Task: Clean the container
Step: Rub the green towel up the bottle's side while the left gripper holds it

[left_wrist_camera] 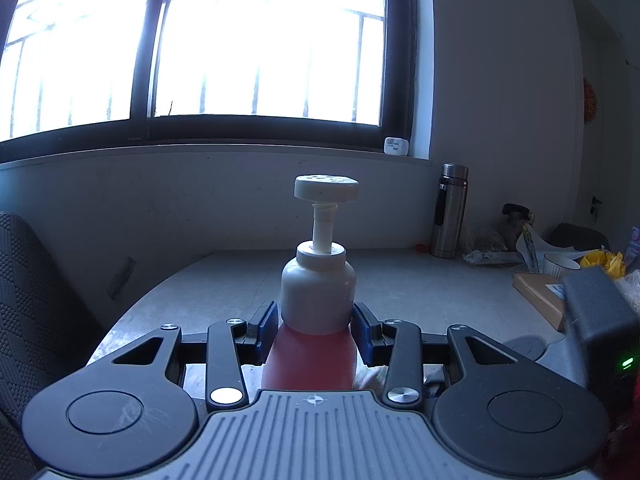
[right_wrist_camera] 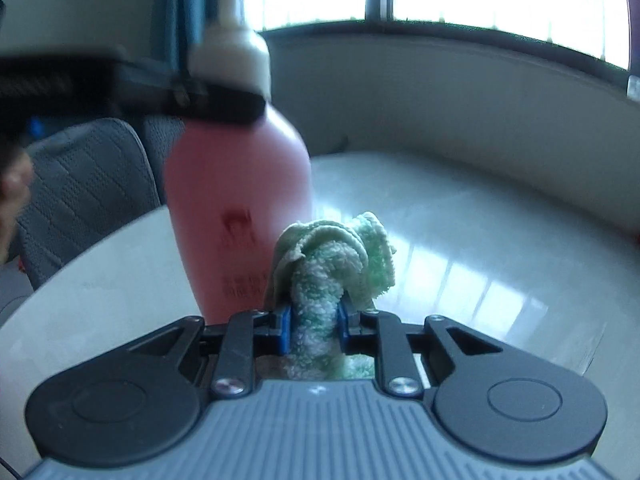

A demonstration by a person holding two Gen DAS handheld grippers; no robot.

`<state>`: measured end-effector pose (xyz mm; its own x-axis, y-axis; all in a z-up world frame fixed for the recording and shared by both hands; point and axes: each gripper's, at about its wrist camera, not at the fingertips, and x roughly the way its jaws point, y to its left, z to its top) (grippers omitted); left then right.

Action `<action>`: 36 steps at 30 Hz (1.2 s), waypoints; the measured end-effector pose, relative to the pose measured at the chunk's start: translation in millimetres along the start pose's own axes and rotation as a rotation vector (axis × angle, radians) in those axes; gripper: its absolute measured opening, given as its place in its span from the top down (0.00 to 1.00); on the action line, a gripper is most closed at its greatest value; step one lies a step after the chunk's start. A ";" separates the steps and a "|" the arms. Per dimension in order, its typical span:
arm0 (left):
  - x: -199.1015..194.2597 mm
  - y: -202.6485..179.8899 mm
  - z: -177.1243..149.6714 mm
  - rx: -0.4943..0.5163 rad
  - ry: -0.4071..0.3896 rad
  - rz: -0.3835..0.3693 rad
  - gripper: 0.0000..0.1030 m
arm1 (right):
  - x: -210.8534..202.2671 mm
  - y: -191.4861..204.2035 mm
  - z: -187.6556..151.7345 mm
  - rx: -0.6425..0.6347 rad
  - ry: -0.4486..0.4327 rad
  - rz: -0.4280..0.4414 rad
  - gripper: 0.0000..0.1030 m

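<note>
Left hand-held gripper [left_wrist_camera: 316,330] clamps pink bottle [left_wrist_camera: 310,356]; right hand-held gripper [right_wrist_camera: 314,326] pinches cloth [right_wrist_camera: 332,256], seemingly touching it.

Left wrist view: close behind pink pump bottle [left_wrist_camera: 316,312] at frame centre, facing window. Right wrist view: beside same bottle [right_wrist_camera: 240,200], left of centre.

blown-out window [left_wrist_camera: 264,40] backlight, dim blue-tinted foreground, blurred right view, fisheye-bent edges

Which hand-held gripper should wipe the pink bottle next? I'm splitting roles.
Right: the right hand-held gripper already pinches the green terry cloth beside the pink plastic pump bottle, which the left hand-held gripper steadies at its shoulder.
</note>
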<state>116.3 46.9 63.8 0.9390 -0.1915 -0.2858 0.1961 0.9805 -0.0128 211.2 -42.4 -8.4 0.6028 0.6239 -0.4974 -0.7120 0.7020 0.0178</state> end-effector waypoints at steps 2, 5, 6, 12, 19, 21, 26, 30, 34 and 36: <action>0.1 0.0 -0.1 0.000 0.000 -0.001 0.59 | 4.9 0.8 -1.8 0.000 0.015 -0.009 0.80; 0.1 -0.2 -0.2 0.001 0.000 -0.001 0.59 | 3.3 2.1 -2.6 0.004 0.013 -0.009 0.79; 0.1 -0.2 -0.2 0.001 0.000 -0.001 0.59 | 1.2 2.4 -2.3 0.005 0.008 -0.009 0.79; -0.4 -0.1 -0.4 -0.001 0.000 -0.001 0.59 | -24.4 7.8 2.7 0.004 -0.060 -0.008 0.80; -0.7 -1.1 -0.2 0.001 0.001 0.000 0.59 | -54.8 16.4 17.0 -0.018 -0.182 0.017 0.80; -0.8 -1.4 -0.2 0.002 0.000 0.000 0.59 | -60.8 19.4 18.8 -0.023 -0.208 0.021 0.80; -1.2 -1.5 -0.3 0.003 0.001 0.001 0.59 | -53.0 20.4 17.0 -0.037 -0.174 0.017 0.80; -1.3 -1.5 -0.1 0.005 0.001 0.002 0.59 | -45.6 14.8 13.3 -0.028 -0.135 0.014 0.80; -1.6 -1.7 0.0 0.007 0.002 0.004 0.59 | -30.6 12.6 9.3 -0.029 -0.079 0.010 0.80; -1.6 -1.5 0.2 0.007 0.002 0.004 0.59 | -23.6 12.1 6.3 -0.028 -0.050 0.007 0.80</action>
<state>114.6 45.7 64.5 0.9391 -0.1876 -0.2880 0.1943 0.9809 -0.0055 190.6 -46.4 9.0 0.6147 0.6453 -0.4536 -0.7255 0.6882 -0.0042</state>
